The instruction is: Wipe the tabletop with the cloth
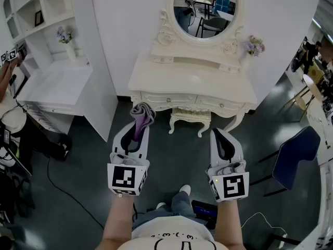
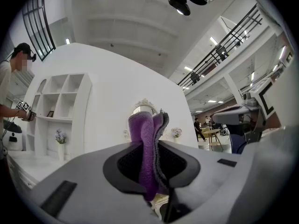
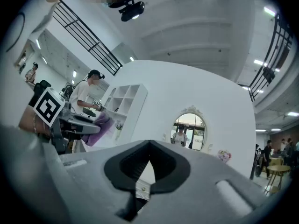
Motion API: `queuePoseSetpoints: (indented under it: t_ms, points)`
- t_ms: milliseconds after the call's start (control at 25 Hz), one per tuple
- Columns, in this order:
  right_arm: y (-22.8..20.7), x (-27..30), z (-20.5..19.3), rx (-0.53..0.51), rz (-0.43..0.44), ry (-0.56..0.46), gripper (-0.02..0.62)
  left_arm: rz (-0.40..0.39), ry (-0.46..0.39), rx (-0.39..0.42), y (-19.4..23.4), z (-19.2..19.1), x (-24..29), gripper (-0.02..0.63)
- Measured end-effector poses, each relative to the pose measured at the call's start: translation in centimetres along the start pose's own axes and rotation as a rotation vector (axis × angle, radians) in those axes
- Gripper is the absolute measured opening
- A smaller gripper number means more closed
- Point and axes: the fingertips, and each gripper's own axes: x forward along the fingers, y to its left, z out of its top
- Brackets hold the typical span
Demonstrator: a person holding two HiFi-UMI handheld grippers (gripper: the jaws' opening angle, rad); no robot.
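Note:
In the head view my left gripper (image 1: pixel 136 130) is shut on a purple and grey cloth (image 1: pixel 141 117) that sticks up out of its jaws. The left gripper view shows the folded cloth (image 2: pixel 145 139) clamped between the jaws, standing upright. My right gripper (image 1: pixel 223 137) hangs beside it, shut with nothing in it; the right gripper view shows its jaws closed together. Both grippers are held above the dark floor, short of the cream dressing table (image 1: pixel 192 79), whose tabletop lies ahead of them.
An oval mirror (image 1: pixel 205 9) stands on the dressing table and a small stool (image 1: pixel 189 117) sits under it. A white shelf unit with a desk (image 1: pixel 52 82) is at the left, and a blue chair (image 1: pixel 295 158) at the right. A person (image 1: pixel 5 79) stands at the far left.

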Motion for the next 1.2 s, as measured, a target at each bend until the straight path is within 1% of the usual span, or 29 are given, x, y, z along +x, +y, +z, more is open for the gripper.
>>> queuePoseSetpoints:
  t_ms: [200, 360, 520, 680, 880, 1200]
  points:
    - [0.9, -0.4, 1.0, -0.019, 0.012, -0.007, 0.000, 0.019, -0.010, -0.005, 0.7, 0.4, -1.4, 0.077]
    - [1.3, 0.0, 0.7, -0.008, 0.018, -0.009, 0.000, 0.024, -0.003, 0.001, 1.2, 0.1, -1.6, 0.077]
    - [1.4, 1.4, 0.4, 0.012, 0.042, -0.026, 0.000, 0.044, 0.004, 0.000, 2.1, -0.5, -1.0, 0.077]
    - [1.0, 4.1, -0.4, 0.017, 0.055, -0.034, 0.000, 0.065, 0.011, 0.009, 3.3, -1.1, 0.4, 0.077]
    - [-0.1, 8.7, -2.3, 0.029, 0.082, -0.032, 0.000, 0.100, 0.025, 0.005, 5.6, -2.4, 4.2, 0.077]
    - [-4.7, 19.4, -5.6, 0.053, 0.127, -0.039, 0.000, 0.130, 0.057, 0.021, 9.1, -4.1, 14.7, 0.077]
